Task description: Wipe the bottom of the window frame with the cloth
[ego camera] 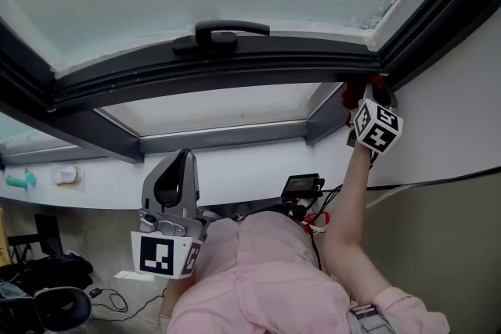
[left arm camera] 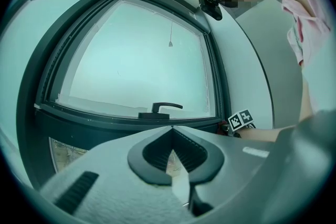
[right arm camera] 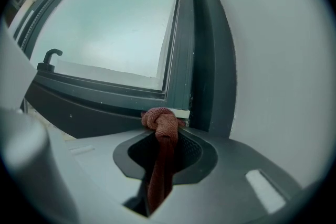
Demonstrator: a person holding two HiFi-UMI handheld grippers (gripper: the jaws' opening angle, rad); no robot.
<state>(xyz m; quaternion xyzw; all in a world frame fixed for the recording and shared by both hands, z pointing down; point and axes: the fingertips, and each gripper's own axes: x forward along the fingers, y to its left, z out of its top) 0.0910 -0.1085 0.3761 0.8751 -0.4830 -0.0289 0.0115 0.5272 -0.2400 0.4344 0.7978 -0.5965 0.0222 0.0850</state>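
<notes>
A: Head view?
B: Faces window frame, handle mid-top.
A: Gripper views?
B: Left gripper view: farther back, whole frame. Right gripper view: close on btm-right corner. All three share handle.

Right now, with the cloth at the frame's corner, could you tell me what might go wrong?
The cloth shows only a small knot beyond the right gripper, so its hard tips may scrape the window frame. A leftward sweep might snag on the handle.
</notes>
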